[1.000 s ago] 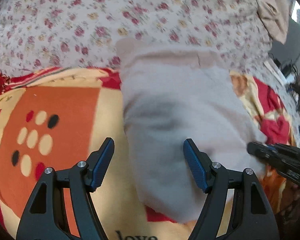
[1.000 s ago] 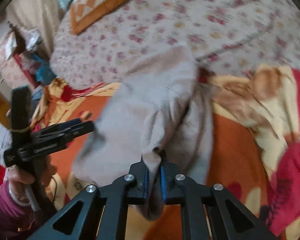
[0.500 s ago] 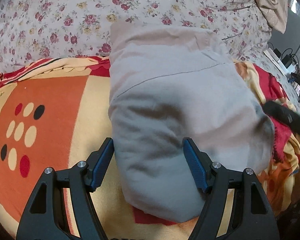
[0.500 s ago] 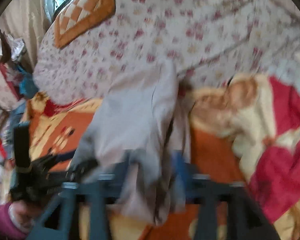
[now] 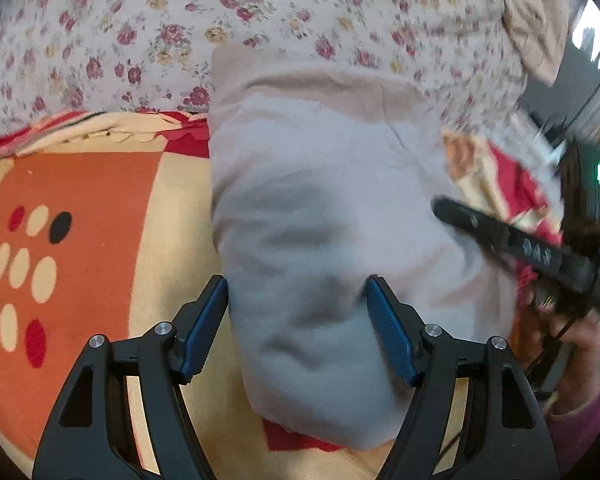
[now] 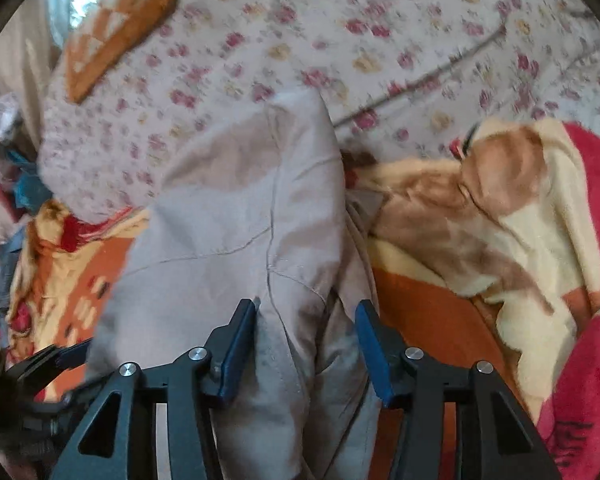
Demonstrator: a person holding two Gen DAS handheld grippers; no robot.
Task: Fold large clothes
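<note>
Garment (image 5: 324, 216) lies folded on blanket (image 5: 100, 200), its far end over sheet (image 5: 180, 20) behind. Left gripper (image 5: 296, 312) at its near left edge, right gripper (image 6: 306, 336) at its near right edge. Pillow (image 6: 120, 28) far left on sheet.

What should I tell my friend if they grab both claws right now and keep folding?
Left claw: open, pads apart over the pale grey folded cloth garment, not pinching it.
Right claw: open with jaws closing slightly; the garment's edge lies between the pads, unpressed.
The garment lies in a long folded bundle on the orange, cream and red patterned blanket, its far end on the floral bedsheet.
Done: folded lengthwise, it seems.
Left: probably one more fold across, then smoothing.
</note>
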